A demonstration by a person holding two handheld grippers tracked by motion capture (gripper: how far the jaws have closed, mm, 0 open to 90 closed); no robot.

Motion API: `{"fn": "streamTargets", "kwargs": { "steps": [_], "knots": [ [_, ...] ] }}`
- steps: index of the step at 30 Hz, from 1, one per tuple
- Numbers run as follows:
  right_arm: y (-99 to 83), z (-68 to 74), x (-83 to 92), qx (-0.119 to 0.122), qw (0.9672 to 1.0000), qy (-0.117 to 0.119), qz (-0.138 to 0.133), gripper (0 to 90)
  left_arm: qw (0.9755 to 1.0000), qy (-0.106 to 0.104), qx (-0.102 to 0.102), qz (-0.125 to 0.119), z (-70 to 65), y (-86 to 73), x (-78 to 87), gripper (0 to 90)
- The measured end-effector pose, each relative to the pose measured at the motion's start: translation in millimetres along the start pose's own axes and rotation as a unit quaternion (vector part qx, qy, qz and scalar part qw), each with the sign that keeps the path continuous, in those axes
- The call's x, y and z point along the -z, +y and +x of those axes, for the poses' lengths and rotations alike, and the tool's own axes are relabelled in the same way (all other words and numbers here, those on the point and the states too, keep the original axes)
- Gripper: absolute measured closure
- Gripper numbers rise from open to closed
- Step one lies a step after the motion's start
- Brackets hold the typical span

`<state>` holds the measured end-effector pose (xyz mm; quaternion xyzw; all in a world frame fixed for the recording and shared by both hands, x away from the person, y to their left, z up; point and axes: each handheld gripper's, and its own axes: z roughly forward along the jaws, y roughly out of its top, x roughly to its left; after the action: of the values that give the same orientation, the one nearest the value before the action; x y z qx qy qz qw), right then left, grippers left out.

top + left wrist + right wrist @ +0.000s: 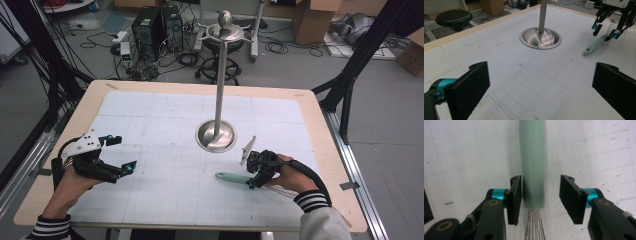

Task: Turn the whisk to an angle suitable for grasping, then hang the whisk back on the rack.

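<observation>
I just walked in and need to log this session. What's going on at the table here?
A person works at a white gridded table with a two-jaw gripper in each hand. The right gripper straddles a whisk with a pale green handle and thin metal wires, which lies flat on the table. One pad sits against the handle, the other stands clear, so it is not clamped. The left gripper is held open and empty to the side. A tall shiny metal stand with a round dished base rises mid-table.

A steel stand rises just beyond the right gripper on the table; computers and a stool sit on the floor well beyond.
</observation>
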<state>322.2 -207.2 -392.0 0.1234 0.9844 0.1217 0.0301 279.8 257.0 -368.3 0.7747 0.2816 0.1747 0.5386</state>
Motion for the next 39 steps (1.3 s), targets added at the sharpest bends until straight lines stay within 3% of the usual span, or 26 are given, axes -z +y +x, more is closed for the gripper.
{"fn": "streamTargets", "kwargs": {
  "steps": [4,14,25,39],
  "knots": [
    [-0.3,1.9,4.1,-0.008,0.9999,-0.008,-0.006,44.2,1.0000,-0.001,0.002,0.000,0.8,0.3,-1.2,1.7],
    [4.8,9.9,16.9,-0.031,0.9991,-0.017,-0.022,0.4,1.0000,-0.003,0.002,-0.001,1.1,1.0,-3.4,1.7],
    [15.5,16.5,24.0,-0.026,0.9984,-0.030,-0.041,0.4,1.0000,-0.004,0.001,-0.006,0.1,1.8,0.6,1.7],
    [25.2,17.1,16.7,-0.027,0.9981,-0.040,-0.038,0.4,1.0000,-0.005,0.000,-0.008,0.5,2.4,2.0,1.7]
  ]
}}
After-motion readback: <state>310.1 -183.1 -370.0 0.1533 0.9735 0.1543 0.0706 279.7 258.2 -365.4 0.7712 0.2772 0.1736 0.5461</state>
